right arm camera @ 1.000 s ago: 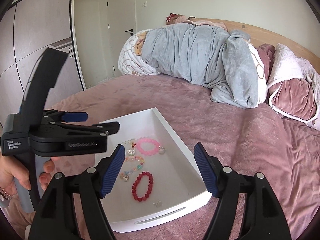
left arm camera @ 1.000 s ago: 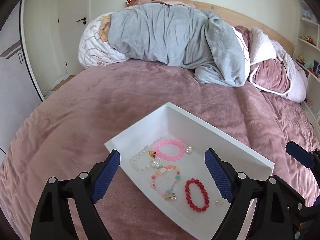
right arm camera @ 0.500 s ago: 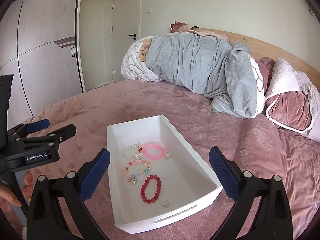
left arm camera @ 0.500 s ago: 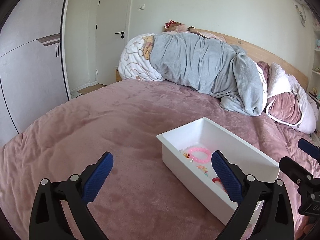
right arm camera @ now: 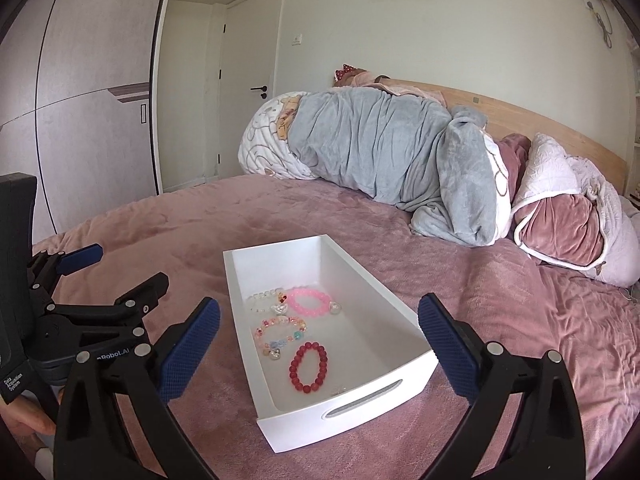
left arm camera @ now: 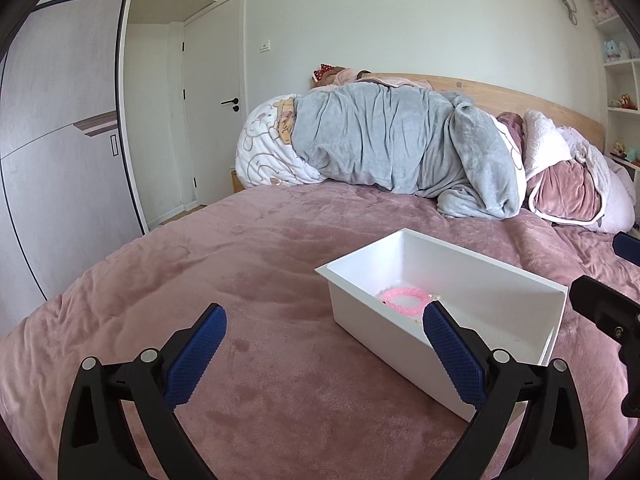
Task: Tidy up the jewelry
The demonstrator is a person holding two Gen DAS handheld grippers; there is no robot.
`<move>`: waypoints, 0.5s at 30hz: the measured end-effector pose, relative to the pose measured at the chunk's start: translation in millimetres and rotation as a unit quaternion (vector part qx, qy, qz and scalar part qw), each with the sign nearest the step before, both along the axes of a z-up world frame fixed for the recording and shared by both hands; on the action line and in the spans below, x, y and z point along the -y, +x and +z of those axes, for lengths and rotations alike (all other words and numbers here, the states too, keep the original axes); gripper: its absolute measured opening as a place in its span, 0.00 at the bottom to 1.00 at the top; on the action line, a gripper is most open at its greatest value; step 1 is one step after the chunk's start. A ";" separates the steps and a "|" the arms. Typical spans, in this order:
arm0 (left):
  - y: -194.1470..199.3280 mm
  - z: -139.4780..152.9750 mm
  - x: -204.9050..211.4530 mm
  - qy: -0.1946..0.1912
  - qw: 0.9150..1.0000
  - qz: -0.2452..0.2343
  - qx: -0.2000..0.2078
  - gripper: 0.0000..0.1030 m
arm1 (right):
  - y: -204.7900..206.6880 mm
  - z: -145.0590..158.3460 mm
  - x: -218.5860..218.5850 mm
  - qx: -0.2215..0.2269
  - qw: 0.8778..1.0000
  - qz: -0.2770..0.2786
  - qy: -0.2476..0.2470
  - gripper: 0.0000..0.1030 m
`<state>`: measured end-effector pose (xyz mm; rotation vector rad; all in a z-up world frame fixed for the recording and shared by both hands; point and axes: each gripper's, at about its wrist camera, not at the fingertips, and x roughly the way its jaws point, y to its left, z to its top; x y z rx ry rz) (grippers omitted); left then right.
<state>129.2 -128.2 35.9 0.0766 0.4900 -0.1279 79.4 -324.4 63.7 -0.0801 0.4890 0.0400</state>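
A white tray [right arm camera: 404, 322] sits on the pink bedspread and holds several bracelets: a pink bead one [right arm camera: 309, 302], a clear bead one [right arm camera: 262, 301], a multicolour one [right arm camera: 280, 334] and a red bead one [right arm camera: 309, 366]. My right gripper [right arm camera: 319, 350] is open and empty, held above the tray's near end. My left gripper [left arm camera: 325, 354] is open and empty, left of the tray [left arm camera: 360, 312] over bare bedspread; it also shows in the right wrist view [right arm camera: 116, 276]. In the left wrist view only the pink bracelet [left arm camera: 404, 299] shows.
A rolled grey blanket [right arm camera: 384, 148] and pillows [right arm camera: 560, 228] lie at the head of the bed. A wardrobe [left arm camera: 60, 140] and a door [left arm camera: 212, 92] stand to the left. Shelves [left arm camera: 620, 80] are on the right wall.
Both grippers have pulled back and risen from the tray. The left one has swung off to the tray's left side, and the tray's wall hides most bracelets from it.
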 end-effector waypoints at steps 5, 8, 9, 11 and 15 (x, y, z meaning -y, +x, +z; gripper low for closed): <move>1.0 10.4 6.8 -0.010 1.000 0.000 0.005 0.97 | 3.2 -4.9 8.4 -0.003 1.000 -0.008 0.005 0.95; 1.5 12.7 9.2 -0.014 1.000 0.003 0.007 0.97 | 2.6 -5.9 11.5 -0.002 1.000 -0.011 0.009 0.95; 1.9 12.8 10.2 -0.013 1.000 0.004 0.007 0.97 | 2.1 -5.9 12.1 0.000 1.000 -0.012 0.009 0.95; 2.0 13.0 11.9 -0.011 1.000 0.006 0.008 0.97 | 2.3 -6.9 12.5 -0.001 1.000 -0.011 0.010 0.95; 0.7 10.8 15.1 -0.006 1.000 0.005 0.009 0.97 | 4.4 -10.5 14.0 -0.007 1.000 -0.009 0.020 0.95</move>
